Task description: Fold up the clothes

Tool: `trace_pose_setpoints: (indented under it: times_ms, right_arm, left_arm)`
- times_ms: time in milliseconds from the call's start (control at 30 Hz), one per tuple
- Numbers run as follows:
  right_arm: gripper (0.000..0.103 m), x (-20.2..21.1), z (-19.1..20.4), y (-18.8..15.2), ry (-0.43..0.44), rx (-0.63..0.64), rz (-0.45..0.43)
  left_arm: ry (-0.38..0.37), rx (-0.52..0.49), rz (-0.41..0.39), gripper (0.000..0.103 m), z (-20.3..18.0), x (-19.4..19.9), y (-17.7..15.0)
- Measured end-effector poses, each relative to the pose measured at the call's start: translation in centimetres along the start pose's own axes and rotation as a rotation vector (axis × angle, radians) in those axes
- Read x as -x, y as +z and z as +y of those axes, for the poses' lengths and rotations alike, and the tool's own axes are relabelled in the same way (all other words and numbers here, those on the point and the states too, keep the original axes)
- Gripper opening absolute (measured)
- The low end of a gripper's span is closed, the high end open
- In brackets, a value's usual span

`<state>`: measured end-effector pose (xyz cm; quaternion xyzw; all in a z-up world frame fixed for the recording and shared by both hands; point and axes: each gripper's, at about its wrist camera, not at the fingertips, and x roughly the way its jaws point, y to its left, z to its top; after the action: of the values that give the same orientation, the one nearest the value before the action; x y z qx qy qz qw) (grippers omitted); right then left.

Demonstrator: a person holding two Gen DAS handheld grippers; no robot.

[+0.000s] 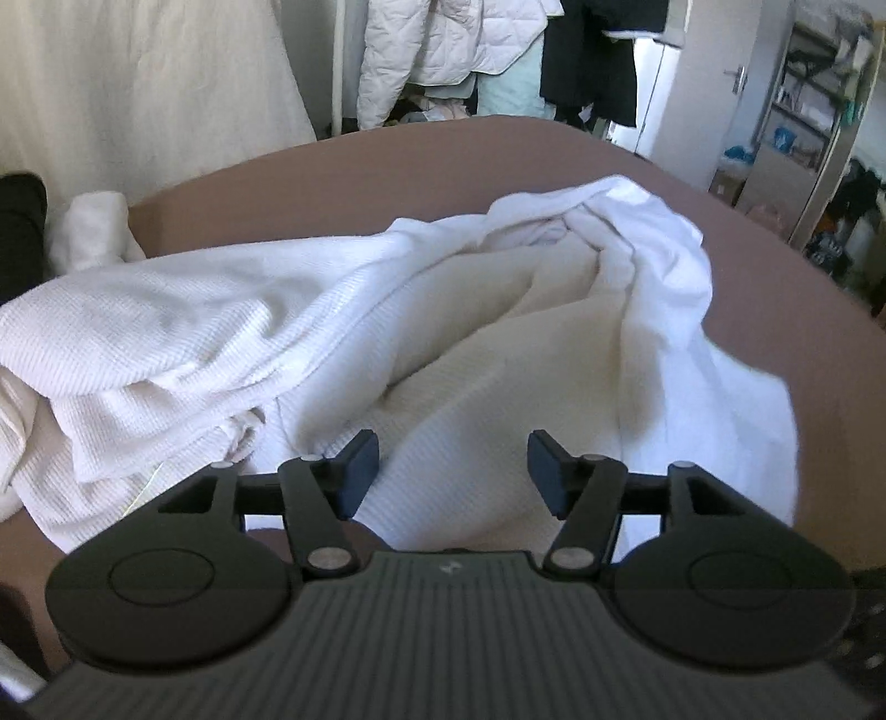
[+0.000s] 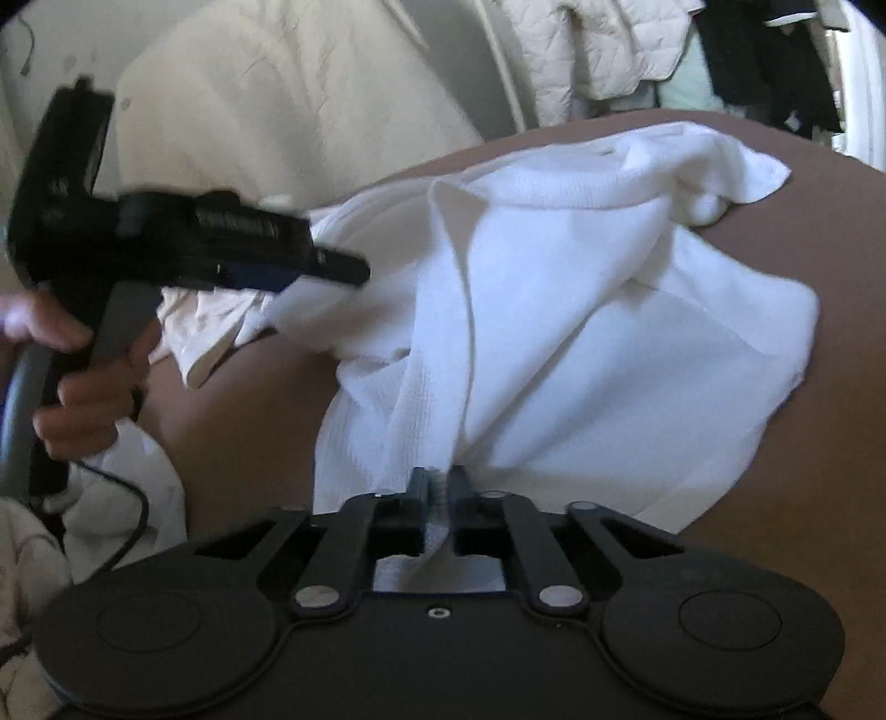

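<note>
A white waffle-knit garment [image 1: 454, 310] lies crumpled on the brown bed surface [image 1: 775, 288]. My left gripper [image 1: 453, 471] is open, its fingers spread just above a fold of the cloth. In the right wrist view the same garment [image 2: 581, 310] spreads across the bed. My right gripper [image 2: 440, 487] is shut on a pinched edge of the garment near the front. The left gripper [image 2: 332, 268] shows there at the left, held by a hand, its tip over the cloth's left side.
A cream cloth [image 2: 205, 332] lies under the garment's left side. A white bundle [image 1: 94, 227] sits at the bed's far left. Hanging jackets [image 1: 443, 50] and a shelf unit [image 1: 814, 94] stand beyond the bed. The bed's brown cover [image 2: 803, 498] lies bare at the right.
</note>
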<state>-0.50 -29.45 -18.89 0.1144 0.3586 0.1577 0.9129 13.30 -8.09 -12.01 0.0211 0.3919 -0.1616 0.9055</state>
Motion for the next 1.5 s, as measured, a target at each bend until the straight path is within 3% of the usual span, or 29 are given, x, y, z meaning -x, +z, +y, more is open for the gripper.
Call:
trace_pose_setpoints:
  times_ms: [133,233,367,500,567,767,1100,1233,1333,1500]
  right_arm:
    - [0.001,3.0,0.0,1.3,-0.122,0.081,-0.121]
    - [0.001,5.8,-1.0,2.8,-0.228,0.094,-0.219]
    - [0.001,8.9,-4.6,3.8,-0.306,0.019,-0.263]
    - [0.001,9.9,-7.8,4.2,-0.257,-0.109,-0.243]
    - [0.001,9.3,-7.8,4.3,-0.283,-0.116,-0.241]
    - [0.001,10.3,-7.6,4.4,-0.411,-0.076,-0.288]
    - [0.000,15.9,-13.7,5.6,-0.744,-0.143,-0.425]
    - [0.000,15.8,-15.4,5.6,-0.698,-0.231,-0.403]
    - [0.000,14.8,-15.0,5.5,-0.726,-0.194,-0.365]
    - [0.000,15.1,-14.2,5.7,-0.776,-0.160,-0.406]
  left_arm:
    - [0.042,-0.157,-0.011,0.060,-2.3,0.7,-0.1]
    - [0.051,-0.192,-0.037,0.061,-2.9,1.7,-0.2]
    - [0.020,-0.154,-0.025,0.064,-3.1,2.3,-0.6]
    - [-0.012,-0.137,0.014,0.068,-3.1,1.4,-1.2]
    - [-0.016,-0.107,0.022,0.070,-3.1,0.7,-1.3]
    - [-0.106,0.031,0.049,0.074,-3.2,-0.2,-1.3]
    - [-0.127,0.037,-0.006,0.076,-3.4,2.0,-1.2]
    - [-0.135,0.079,0.017,0.077,-2.4,1.4,-1.5]
    - [-0.146,0.139,0.039,0.077,-1.8,0.4,-1.5]
    - [-0.128,0.213,0.042,0.077,-0.8,-0.6,-1.4]
